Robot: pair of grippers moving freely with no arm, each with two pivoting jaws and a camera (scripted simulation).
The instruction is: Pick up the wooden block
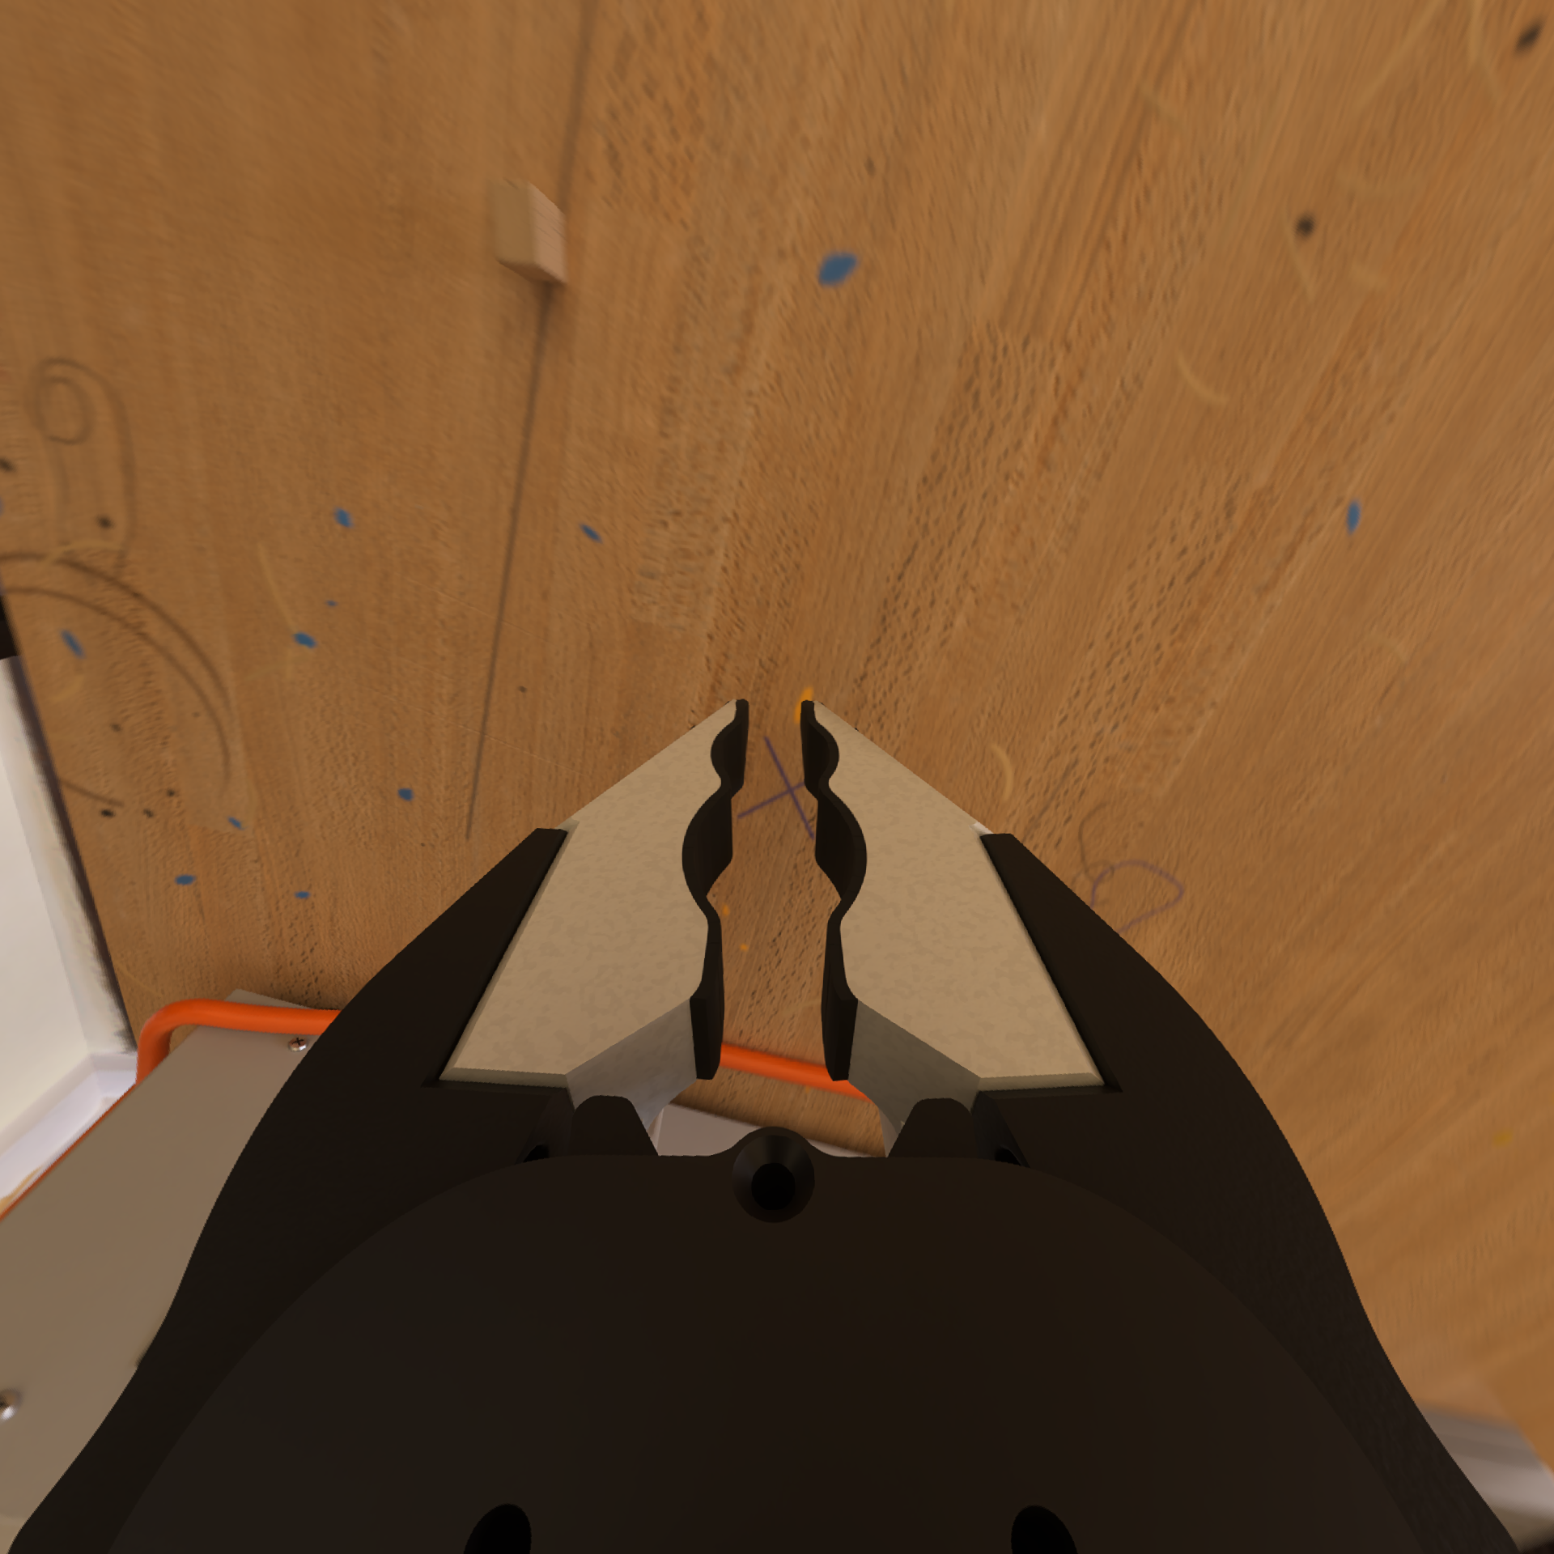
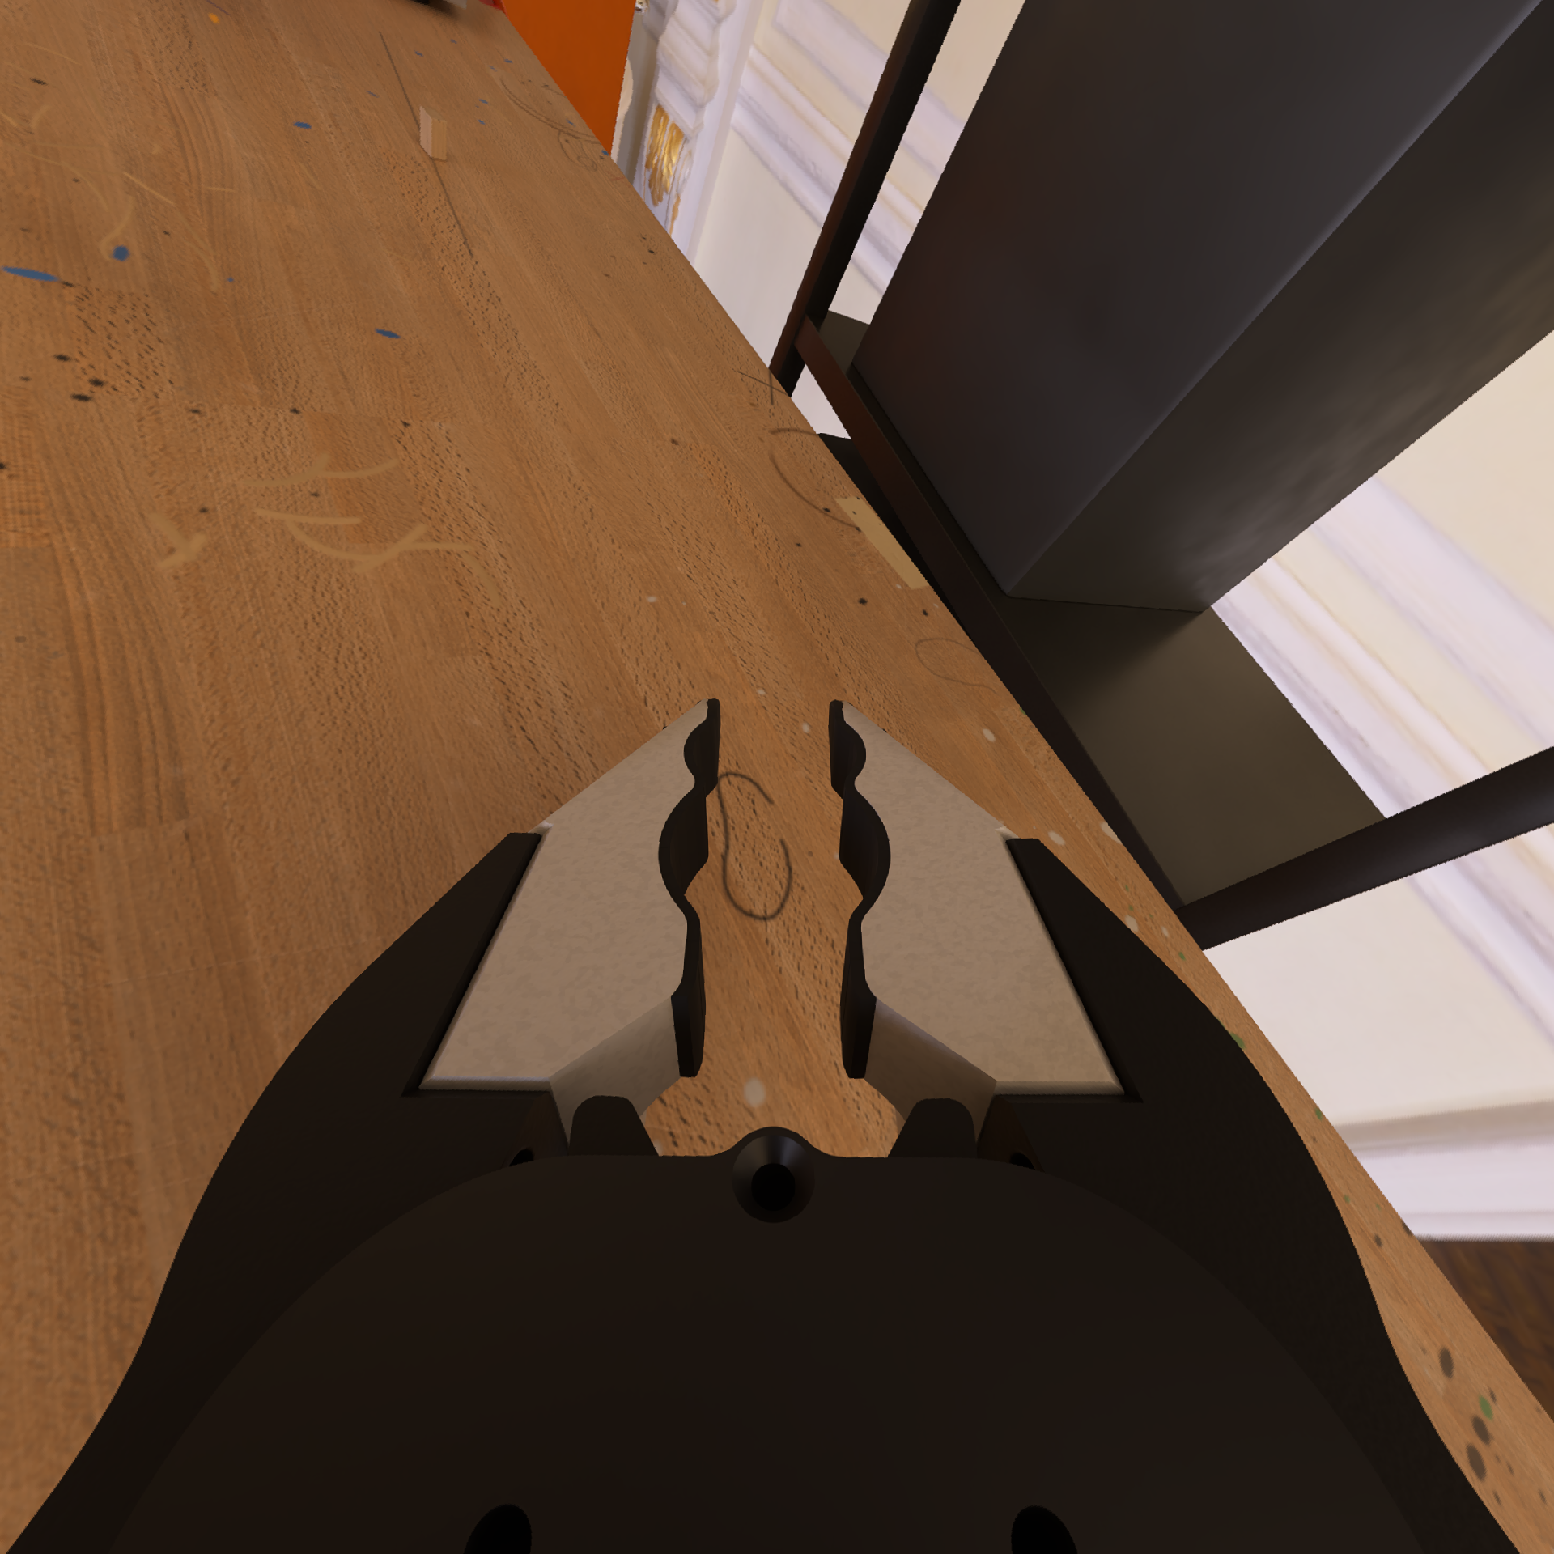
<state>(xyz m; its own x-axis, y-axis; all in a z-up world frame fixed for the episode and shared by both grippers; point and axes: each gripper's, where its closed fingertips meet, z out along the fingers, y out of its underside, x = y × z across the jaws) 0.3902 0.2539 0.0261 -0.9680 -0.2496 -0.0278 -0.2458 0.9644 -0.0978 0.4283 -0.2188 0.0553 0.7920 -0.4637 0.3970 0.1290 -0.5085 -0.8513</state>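
Note:
The wooden block is small and pale. It stands on the worn wooden tabletop, far ahead and to the left of my left gripper. The left gripper's jaws stand a narrow gap apart and hold nothing; the table shows between them. In the right wrist view the block is a tiny pale piece far ahead, up and to the left. My right gripper is open and empty, low over the tabletop near its right edge.
A grey metal box with an orange handle sits close under the left gripper at the lower left. A dark shelf frame stands past the table's right edge. An orange object is at the far end. A pale flat strip lies on the edge.

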